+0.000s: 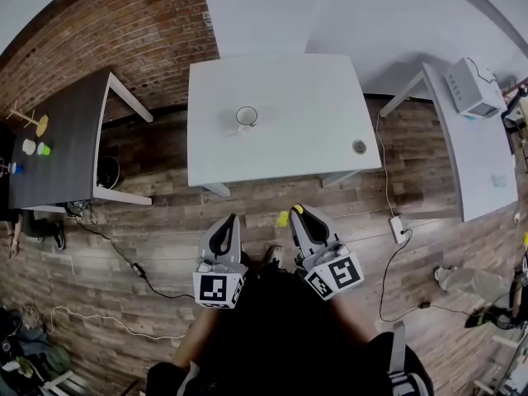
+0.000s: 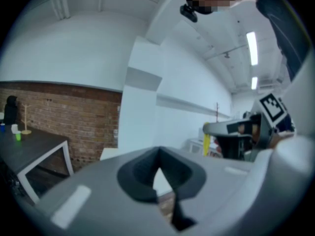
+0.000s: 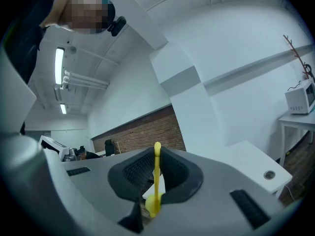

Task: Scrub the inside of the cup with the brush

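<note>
The cup [image 1: 246,117] is seen upright in the upper middle of the head view. It stands alone near the centre of the white table [image 1: 305,97], well apart from both grippers. A small round fitting [image 1: 359,147] is set into the table top near its lower right corner.

Both grippers are held low in the frame, over the wooden floor [image 1: 148,229] and short of the table's near edge.

The left gripper [image 1: 224,223] is at the lower centre-left. In the left gripper view its jaws are shown pressed together with nothing between them.

The right gripper [image 1: 297,217] is just to its right. In the right gripper view the right gripper's jaws are shown clamped on the thin yellow handle of the brush [image 3: 156,181]. The handle runs upright between the pads [image 3: 140,173], and a rounded yellow end shows at the bottom. In the head view the brush appears as a yellow spot at the jaw tips.

A dark table [image 1: 58,147] with small items is seen at the left edge. A white appliance [image 1: 473,85] sits on another table at the upper right.
</note>
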`<state>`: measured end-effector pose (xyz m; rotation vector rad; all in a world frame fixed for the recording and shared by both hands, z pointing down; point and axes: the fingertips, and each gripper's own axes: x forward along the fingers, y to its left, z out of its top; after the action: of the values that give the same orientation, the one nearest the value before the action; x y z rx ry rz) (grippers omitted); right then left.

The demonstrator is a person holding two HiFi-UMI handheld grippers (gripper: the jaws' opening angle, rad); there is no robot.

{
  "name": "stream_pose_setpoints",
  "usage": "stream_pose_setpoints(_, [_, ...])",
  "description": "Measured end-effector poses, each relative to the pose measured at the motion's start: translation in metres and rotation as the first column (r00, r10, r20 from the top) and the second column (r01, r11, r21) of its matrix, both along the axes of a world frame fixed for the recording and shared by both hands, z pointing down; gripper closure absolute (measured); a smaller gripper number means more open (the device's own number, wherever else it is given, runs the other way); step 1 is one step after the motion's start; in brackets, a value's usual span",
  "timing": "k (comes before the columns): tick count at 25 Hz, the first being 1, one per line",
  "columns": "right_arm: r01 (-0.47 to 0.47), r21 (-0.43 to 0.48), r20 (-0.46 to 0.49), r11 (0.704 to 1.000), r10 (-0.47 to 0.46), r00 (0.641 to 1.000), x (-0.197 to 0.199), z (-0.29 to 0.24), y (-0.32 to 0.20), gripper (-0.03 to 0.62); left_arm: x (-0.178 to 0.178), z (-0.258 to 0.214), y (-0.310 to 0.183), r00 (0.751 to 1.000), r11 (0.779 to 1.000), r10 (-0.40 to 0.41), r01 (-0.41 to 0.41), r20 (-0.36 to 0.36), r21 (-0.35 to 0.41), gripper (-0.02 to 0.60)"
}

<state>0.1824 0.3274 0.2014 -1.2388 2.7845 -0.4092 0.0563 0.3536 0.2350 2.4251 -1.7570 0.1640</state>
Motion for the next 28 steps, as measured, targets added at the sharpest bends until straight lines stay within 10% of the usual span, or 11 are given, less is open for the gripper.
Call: stream_pose_setpoints(28, [-0.210, -0.040, -0.041, 0.977, 0.208, 0.977, -0.081, 0.010, -0.130, 0.565, -0.102, 0.037, -0.146, 0.990, 0.989, 0.135, -0.138, -0.046, -0.060, 0.581])
